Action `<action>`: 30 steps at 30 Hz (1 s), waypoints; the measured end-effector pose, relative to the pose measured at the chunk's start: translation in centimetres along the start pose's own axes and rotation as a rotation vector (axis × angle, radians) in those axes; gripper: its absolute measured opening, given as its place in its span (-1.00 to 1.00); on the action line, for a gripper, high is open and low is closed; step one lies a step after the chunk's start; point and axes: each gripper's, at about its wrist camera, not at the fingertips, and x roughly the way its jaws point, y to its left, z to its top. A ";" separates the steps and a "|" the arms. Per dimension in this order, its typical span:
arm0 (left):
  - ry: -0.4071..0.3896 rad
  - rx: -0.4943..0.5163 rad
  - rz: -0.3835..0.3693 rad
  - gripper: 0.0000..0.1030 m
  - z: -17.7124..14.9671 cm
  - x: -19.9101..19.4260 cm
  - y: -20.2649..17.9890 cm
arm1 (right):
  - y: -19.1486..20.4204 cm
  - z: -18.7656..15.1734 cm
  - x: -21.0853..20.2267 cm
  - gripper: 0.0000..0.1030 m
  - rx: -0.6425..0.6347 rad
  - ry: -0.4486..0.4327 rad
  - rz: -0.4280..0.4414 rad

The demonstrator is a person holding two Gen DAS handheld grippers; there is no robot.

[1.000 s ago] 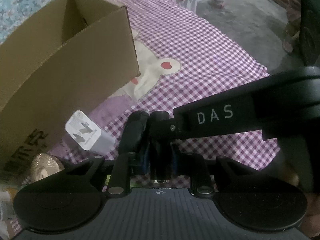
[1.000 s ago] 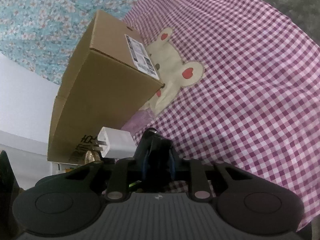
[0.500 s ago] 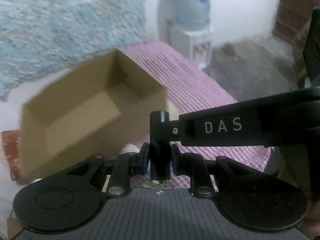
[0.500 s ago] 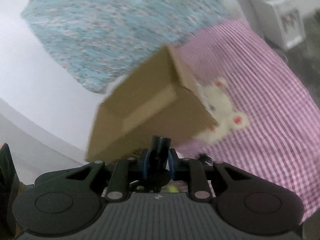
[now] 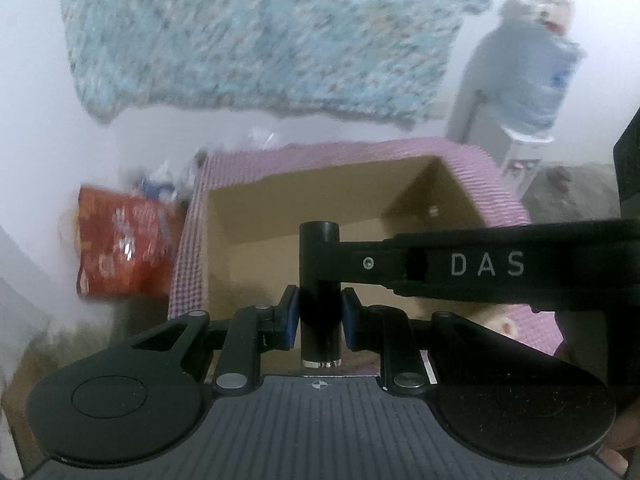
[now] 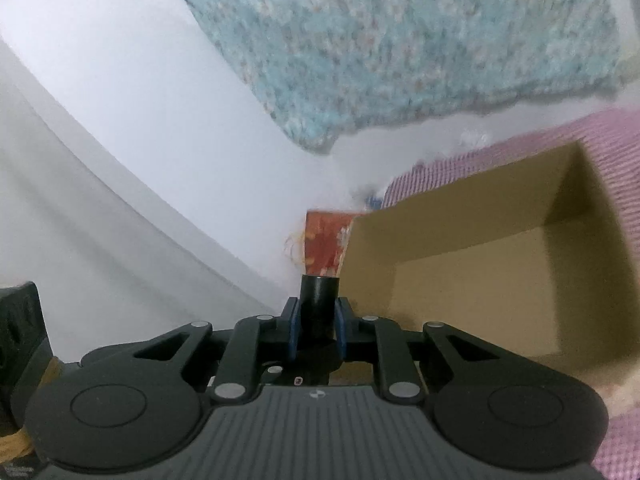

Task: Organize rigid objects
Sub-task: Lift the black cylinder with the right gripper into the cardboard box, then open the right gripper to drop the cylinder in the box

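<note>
A black bar marked DAS (image 5: 480,266) hangs in the air with an upright black post at each end. My left gripper (image 5: 319,312) is shut on one post (image 5: 320,248), its blue pads (image 5: 289,316) pressing both sides. My right gripper (image 6: 318,328) is shut on another black post (image 6: 319,296). The open cardboard box (image 5: 280,216) lies just beyond and below the left gripper, its inside bare apart from a small pale speck at the far corner. In the right wrist view the box (image 6: 480,272) sits ahead to the right.
The box stands on a pink checked sheet (image 5: 188,248). A red patterned bag (image 5: 120,252) sits left of the bed by the white wall. A blue floral cloth (image 5: 260,32) hangs above. A water dispenser bottle (image 5: 532,76) stands at the far right.
Both grippers have risen with the bar and levelled out, so the box's open inside now shows. The white charger and the gold item by the box have dropped out of view.
</note>
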 end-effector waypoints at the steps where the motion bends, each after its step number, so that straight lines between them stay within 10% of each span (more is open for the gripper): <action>1: 0.021 -0.005 0.006 -0.59 0.3 1.0 0.4 | -0.6 1.0 1.6 -0.62 0.021 0.036 0.002; 16: 0.224 -0.022 0.108 -0.52 -0.6 7.7 3.4 | -7.7 1.6 14.4 -0.63 0.273 0.378 -0.038; 30: 0.107 -0.079 0.047 -0.31 -0.4 1.8 3.8 | -6.7 3.1 9.2 -0.60 0.323 0.301 0.012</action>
